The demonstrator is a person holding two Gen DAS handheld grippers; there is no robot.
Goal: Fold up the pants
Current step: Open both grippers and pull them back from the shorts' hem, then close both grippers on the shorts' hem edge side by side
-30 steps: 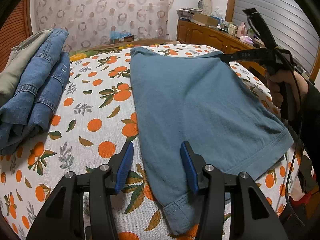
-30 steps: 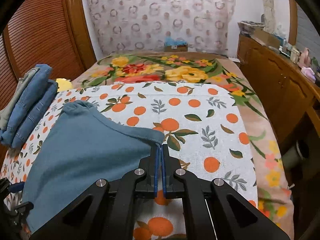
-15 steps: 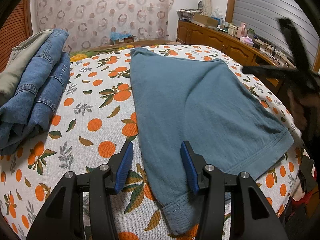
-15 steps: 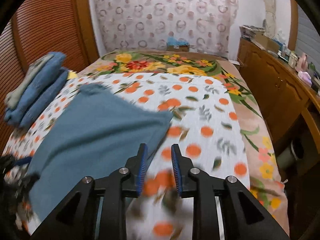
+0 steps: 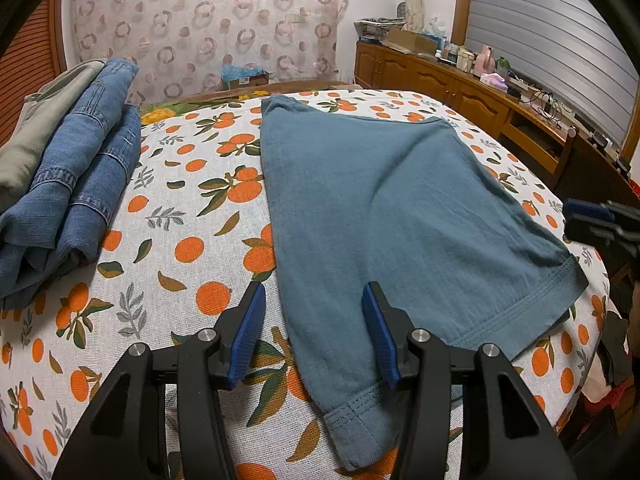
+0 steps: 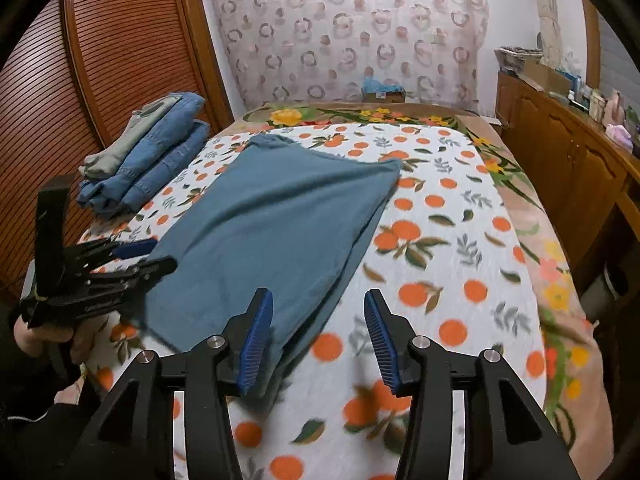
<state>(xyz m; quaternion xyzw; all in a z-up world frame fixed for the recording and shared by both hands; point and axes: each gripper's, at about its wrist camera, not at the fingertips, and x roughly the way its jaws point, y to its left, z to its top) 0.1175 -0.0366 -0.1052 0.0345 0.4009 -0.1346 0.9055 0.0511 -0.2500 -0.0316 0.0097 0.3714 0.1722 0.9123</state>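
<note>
Folded blue-grey pants (image 5: 380, 208) (image 6: 272, 216) lie flat on the orange-print cloth (image 5: 180, 216) (image 6: 440, 240) that covers the bed. My left gripper (image 5: 313, 300) hovers open over their near hem corner; the cloth lies under the gap and no pad presses on it. The right wrist view shows this left gripper (image 6: 136, 258) at the pants' left edge, held by a hand. My right gripper (image 6: 318, 304) is by the pants' right edge. Its jaws are opening and hold nothing. The left wrist view catches the right gripper (image 5: 592, 220) at the far right.
A stack of folded jeans (image 5: 76, 184) (image 6: 160, 152) with a grey garment on top sits at the left of the bed. A wooden cabinet (image 5: 460, 84) (image 6: 568, 168) with clutter runs along the right. A louvred wooden door (image 6: 100, 60) stands on the left.
My right gripper let go of the pants' far corner, opened, and drew back toward the near side of the bed. The corner now lies flat. The left gripper stayed still.
</note>
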